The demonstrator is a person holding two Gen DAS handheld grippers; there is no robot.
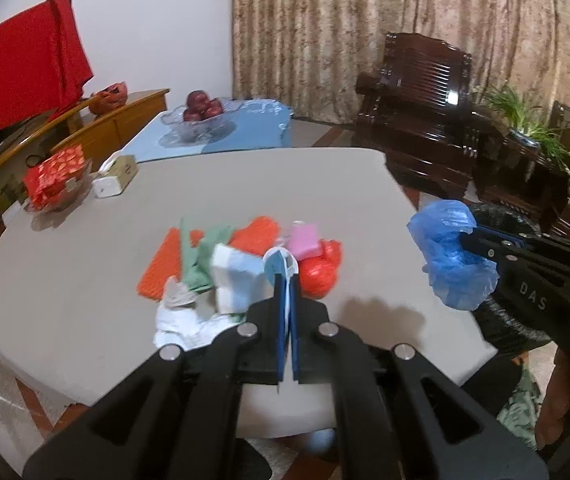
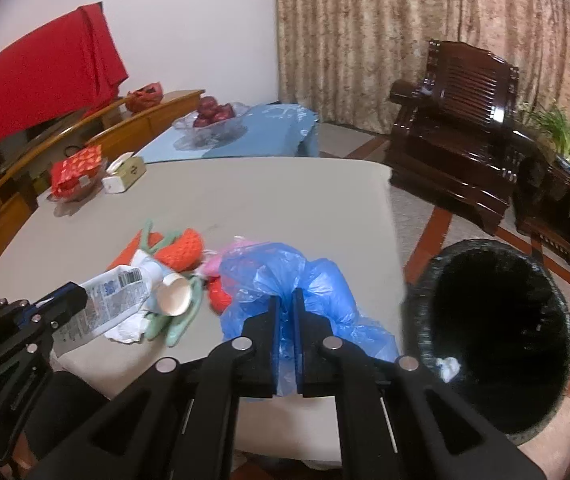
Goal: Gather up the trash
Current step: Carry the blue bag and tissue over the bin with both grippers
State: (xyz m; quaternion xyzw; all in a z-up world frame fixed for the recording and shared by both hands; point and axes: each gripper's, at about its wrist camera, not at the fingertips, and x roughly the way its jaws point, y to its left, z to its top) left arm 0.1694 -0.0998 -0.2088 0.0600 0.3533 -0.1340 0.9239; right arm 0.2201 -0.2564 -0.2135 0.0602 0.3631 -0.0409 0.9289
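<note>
Both tools clamped: right tool (image 2: 285,300) pinching blue bag (image 2: 269,276), beside bin (image 2: 421,320).

- We see thin, crinkled, translucent blue plastic in the bag (image 2: 309,280)
- Our table (image 2: 277,200) looks matt, smooth beige
- The far armchair (image 2: 457,136) is dark, glossy polished wood
- The bin (image 2: 497,332) wears a shiny black plastic liner
- The orange mitt (image 1: 165,264) looks knobbly, rough
- The curtain (image 2: 405,32) is mottled cloth
</note>
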